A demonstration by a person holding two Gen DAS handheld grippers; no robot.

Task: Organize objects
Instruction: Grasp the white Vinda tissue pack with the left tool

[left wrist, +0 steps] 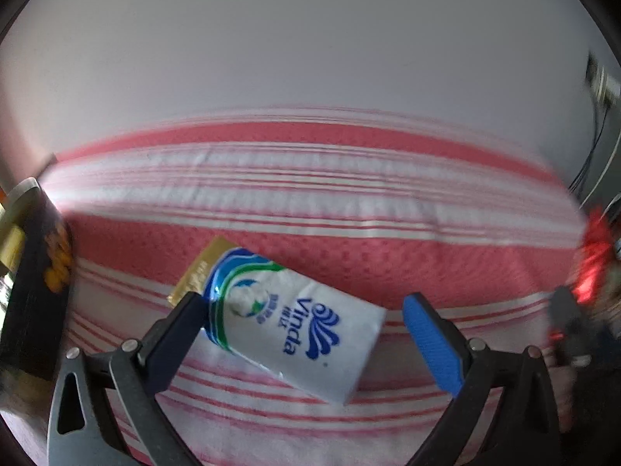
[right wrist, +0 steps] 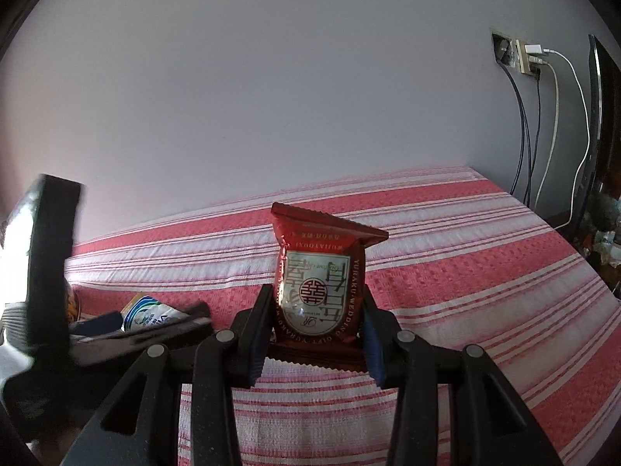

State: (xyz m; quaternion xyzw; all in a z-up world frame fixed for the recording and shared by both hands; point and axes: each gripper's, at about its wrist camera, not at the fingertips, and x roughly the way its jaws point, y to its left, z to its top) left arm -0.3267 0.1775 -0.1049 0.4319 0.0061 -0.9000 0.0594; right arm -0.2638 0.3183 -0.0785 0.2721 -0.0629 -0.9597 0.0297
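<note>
Nearest the right wrist camera, the right gripper (right wrist: 316,310) is clamped on a red snack packet (right wrist: 320,272), its two fingers (right wrist: 256,334) pressing the packet's sides and holding it upright above the cloth with the crimped top edge uppermost. Nearest the left wrist camera, the left gripper (left wrist: 306,318) has its jaws spread wide and pressing on nothing; the dark finger's tip overlaps the tissue pack's left end, while the blue pad (left wrist: 432,343) stands clear of its right end. Beneath everything spreads the red-and-white striped cloth (left wrist: 310,194), running back to a plain pale wall (right wrist: 271,77). At the left edge of the left view stands a dark box (left wrist: 35,295) with yellow pictures on its side. The white Vinda tissue pack (left wrist: 295,326) lies flat and tilted on the cloth between the left fingers, partly covering a small gold packet (left wrist: 202,268) at its upper left corner. On the wall at right, cables (right wrist: 543,124) hang from a socket (right wrist: 524,54).
</note>
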